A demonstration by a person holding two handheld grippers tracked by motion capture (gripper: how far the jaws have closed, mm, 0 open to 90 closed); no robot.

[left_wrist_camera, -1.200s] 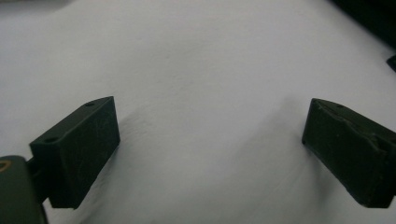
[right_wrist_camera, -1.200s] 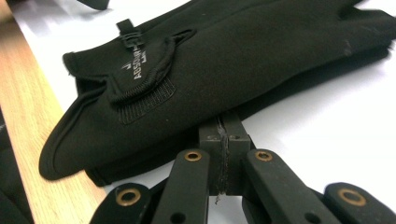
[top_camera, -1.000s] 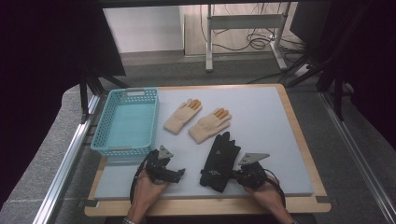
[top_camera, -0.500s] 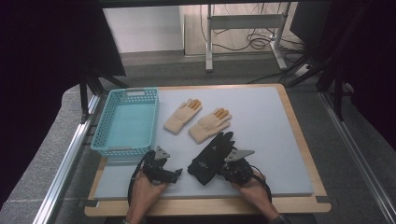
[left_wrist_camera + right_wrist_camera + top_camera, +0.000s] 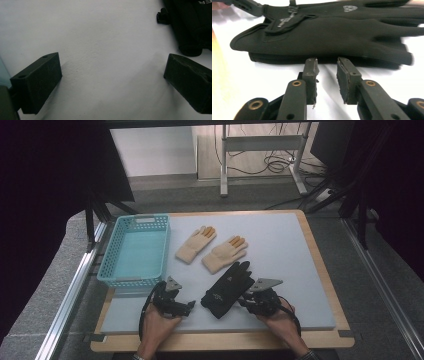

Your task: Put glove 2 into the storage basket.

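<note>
The black gloves (image 5: pixel 227 289) lie stacked as a pair on the grey surface (image 5: pixel 300 250), near its front edge, cuffs toward the person and fingertips pointing up toward the tan gloves (image 5: pixel 225 254). They rest flat and free, apparently just set down. The right gripper (image 5: pixel 327 62) sits just short of the stack's near edge; its fingers (image 5: pixel 310 70) have just been opening, now stand a little apart, and hold nothing between them, which reads as a release. The left gripper (image 5: pixel 187 306) rests low on the surface to the left, fingers (image 5: pixel 37 80) spread wide over bare mat, probably idle. The teal basket (image 5: pixel 135 251) stands empty at the left edge, a likely destination for the gloves.
</note>
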